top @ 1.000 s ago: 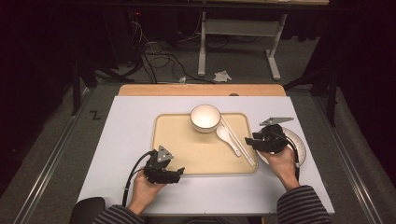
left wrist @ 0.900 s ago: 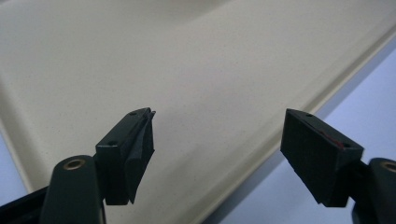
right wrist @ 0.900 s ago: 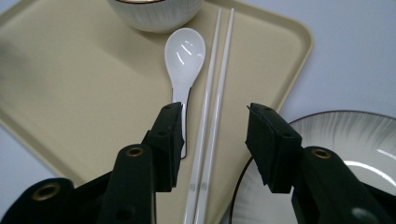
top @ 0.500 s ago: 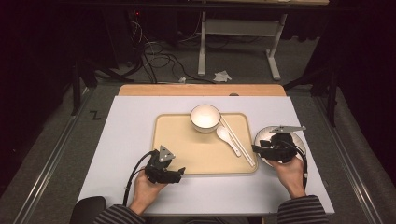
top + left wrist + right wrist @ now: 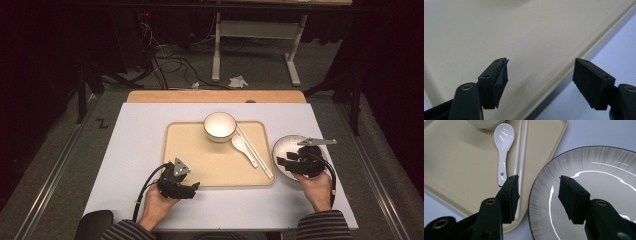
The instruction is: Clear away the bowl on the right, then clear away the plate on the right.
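Grey carpeted floor [image 5: 60, 150], white tabletop [image 5: 130, 145]. Left gripper [image 5: 187, 187]: spread over the near rim of the beige rectangular plastic tray [image 5: 190, 145]. Right gripper [image 5: 281, 162]: just been opening, astride the rim of the round grey-streaked ceramic plate [image 5: 285, 146], which is set beside the tray.

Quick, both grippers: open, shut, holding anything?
Left gripper: open, empty, jaws over the tray edge.
Right gripper: open, jaws just widened, astride the plate rim, not gripping.
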`<state>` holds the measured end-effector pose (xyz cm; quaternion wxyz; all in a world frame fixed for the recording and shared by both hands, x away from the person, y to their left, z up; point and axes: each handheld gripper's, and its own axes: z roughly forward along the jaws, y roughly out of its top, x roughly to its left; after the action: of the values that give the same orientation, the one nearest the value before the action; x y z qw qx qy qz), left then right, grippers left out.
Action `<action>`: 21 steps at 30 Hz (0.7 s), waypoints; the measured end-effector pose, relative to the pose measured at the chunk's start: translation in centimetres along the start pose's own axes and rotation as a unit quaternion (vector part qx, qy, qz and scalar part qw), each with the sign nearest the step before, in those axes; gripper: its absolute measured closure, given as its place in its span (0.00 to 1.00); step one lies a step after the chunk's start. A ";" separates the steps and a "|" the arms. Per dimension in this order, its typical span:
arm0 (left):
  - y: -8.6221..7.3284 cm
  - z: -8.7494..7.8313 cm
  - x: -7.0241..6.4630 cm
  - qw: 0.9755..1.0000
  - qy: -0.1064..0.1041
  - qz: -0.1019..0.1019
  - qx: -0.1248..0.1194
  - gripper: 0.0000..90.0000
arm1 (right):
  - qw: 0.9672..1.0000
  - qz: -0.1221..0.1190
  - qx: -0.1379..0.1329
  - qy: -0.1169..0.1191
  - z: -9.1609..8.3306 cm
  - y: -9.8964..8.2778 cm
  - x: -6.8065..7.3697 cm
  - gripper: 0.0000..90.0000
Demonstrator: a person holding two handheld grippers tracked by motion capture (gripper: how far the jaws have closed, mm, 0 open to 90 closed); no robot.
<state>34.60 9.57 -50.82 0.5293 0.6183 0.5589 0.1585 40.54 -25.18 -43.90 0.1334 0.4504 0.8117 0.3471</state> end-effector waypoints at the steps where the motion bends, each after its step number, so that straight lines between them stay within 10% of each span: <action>1: 0.0 0.0 0.0 1.000 0.000 0.001 0.000 0.32 | 1.000 0.001 -0.001 -0.001 -0.1 -0.1 -0.1 0.58; 21: -0.5 0.1 -0.3 0.999 -0.010 0.020 0.025 0.31 | 0.999 0.013 -0.004 -0.050 0.0 -2.1 -2.5 0.54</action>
<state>34.29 9.19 -51.15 0.5158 0.6443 0.5447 0.1485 40.60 -27.93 -45.58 0.1709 0.4773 0.7967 0.3288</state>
